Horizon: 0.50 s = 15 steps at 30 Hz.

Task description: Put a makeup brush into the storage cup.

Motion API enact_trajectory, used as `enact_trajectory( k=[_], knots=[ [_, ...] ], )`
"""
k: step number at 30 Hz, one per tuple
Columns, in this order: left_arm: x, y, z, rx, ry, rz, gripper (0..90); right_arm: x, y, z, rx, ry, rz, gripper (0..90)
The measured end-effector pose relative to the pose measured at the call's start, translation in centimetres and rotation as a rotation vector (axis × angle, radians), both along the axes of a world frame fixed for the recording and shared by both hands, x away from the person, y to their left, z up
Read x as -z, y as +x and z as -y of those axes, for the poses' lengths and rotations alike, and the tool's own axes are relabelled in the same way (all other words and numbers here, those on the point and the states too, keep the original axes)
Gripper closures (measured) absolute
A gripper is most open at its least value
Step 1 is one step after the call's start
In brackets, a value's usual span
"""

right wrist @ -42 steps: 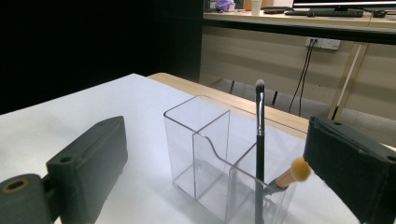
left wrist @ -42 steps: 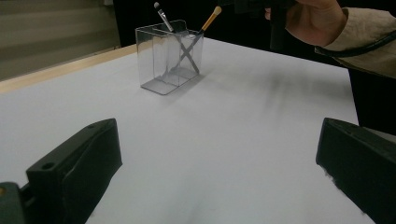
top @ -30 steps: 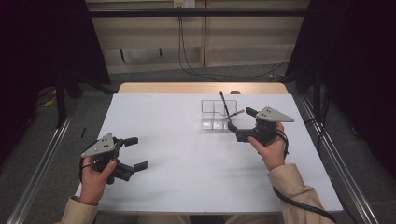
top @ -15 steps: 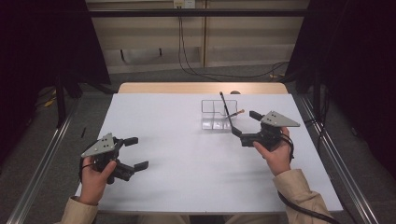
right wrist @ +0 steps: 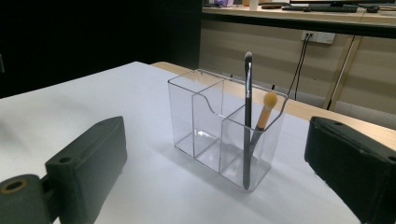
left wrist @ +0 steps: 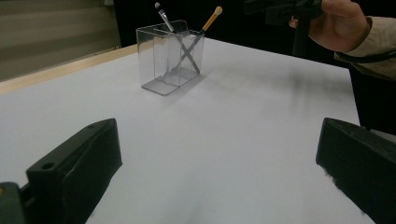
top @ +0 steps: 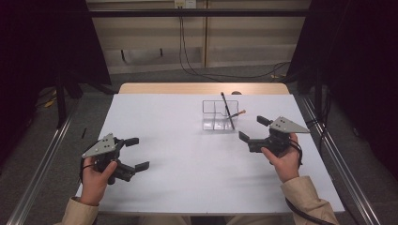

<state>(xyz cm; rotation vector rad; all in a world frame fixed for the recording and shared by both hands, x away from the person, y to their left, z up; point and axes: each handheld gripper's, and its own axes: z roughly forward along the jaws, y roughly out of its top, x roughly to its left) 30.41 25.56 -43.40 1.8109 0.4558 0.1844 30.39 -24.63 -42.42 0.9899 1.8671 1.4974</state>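
Two brushes in clear organizer's end compartment, seemingly | right hand-held gripper just beside organizer, jaws wide, empty | left hand-held gripper well apart, wide | advice: approach squarely, pinch one handle above rim.

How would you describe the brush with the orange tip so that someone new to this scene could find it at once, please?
On the white table, find the clear organiser standing ahead of the right gripper. Two brushes stand in its end compartment and cross each other. The orange-tipped brush is the shorter one, with a rounded orange head, while the black brush beside it is taller, with a dark tip.
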Motion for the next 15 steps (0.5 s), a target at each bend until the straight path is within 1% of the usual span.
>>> enact_trajectory(
  k=[5,9,15],
  knots=[
    [0.0,0.0,0.0,0.000,0.000,-0.001,0.0,0.0,-0.5,0.5,0.006,-0.004,-0.003,5.4],
    [0.1,0.0,0.0,0.001,0.000,-0.002,0.0,0.2,-0.9,0.8,0.010,0.005,-0.011,5.4],
    [0.1,0.0,0.0,0.000,-0.003,-0.002,0.0,0.4,-1.4,1.2,0.011,-0.002,-0.018,5.4]
  ],
)
